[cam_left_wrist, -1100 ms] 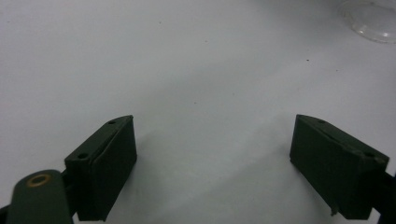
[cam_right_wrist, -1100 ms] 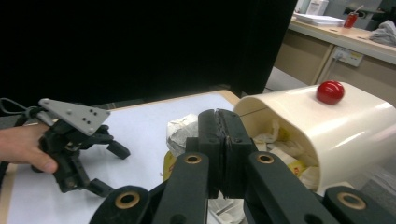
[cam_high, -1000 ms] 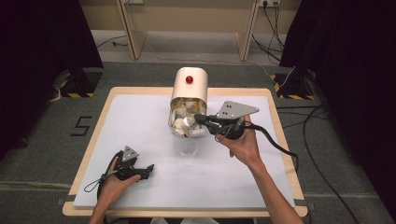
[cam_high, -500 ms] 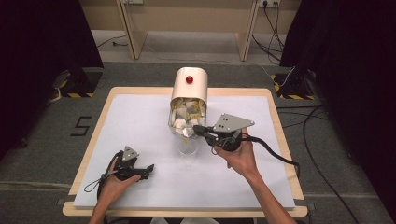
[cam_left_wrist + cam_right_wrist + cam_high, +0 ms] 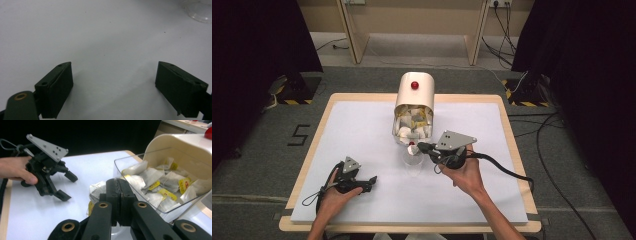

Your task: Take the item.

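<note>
My right tongs (image 5: 421, 146), pressed together on what seems a tea bag (image 5: 95, 191) just above the glass (image 5: 413, 161) near the table's middle, may tip this light glass or miss it, because my left tongs (image 5: 370, 182), apart by the near edge, steady nothing.

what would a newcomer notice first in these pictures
The cream dispenser at the far middle of the table, its clear drawer stuffed with tea bags. Just in front of it, the right gripper, shut, hangs over a clear glass cup, while the left gripper rests open near the front left.
</note>
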A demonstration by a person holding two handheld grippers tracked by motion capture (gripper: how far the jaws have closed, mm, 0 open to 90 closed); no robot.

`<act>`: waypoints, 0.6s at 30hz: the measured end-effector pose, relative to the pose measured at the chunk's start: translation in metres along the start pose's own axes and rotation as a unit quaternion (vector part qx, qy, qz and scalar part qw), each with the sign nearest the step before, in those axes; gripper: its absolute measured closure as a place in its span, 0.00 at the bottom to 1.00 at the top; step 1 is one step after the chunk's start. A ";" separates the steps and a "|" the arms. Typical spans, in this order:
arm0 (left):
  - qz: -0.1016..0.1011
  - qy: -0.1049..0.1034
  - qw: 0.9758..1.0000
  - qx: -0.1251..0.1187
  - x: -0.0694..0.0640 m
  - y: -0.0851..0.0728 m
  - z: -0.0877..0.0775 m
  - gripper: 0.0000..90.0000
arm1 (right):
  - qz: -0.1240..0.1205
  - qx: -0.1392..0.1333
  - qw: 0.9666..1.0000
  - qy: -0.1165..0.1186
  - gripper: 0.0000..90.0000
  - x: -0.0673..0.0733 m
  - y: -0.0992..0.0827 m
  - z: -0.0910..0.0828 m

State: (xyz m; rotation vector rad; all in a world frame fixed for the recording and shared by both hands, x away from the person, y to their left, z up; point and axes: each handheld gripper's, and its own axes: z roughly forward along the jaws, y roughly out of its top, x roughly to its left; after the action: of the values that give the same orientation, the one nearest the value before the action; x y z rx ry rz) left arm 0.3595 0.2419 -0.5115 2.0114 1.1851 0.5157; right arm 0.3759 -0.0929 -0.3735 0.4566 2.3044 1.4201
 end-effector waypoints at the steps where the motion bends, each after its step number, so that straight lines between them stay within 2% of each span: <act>1: 0.000 0.000 1.000 0.000 0.000 0.000 0.000 0.15 | 0.000 0.001 1.000 0.000 0.99 0.001 -0.001 0.001; 6: 0.000 0.000 1.000 0.000 0.000 0.000 0.000 0.15 | -0.006 0.014 1.000 -0.001 0.99 0.003 -0.006 0.008; 11: 0.000 0.000 1.000 0.000 0.000 0.000 0.000 0.15 | 0.009 0.021 1.000 -0.005 0.99 0.001 -0.015 0.014; 18: 0.000 0.000 1.000 0.000 0.000 0.000 0.000 0.15 | 0.012 0.025 1.000 -0.012 0.99 -0.001 -0.022 0.019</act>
State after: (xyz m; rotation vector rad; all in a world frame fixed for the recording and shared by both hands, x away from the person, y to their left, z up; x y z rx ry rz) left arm 0.3595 0.2419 -0.5114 2.0117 1.1863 0.5156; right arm 0.3840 -0.0883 -0.4004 0.5146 2.3280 1.3639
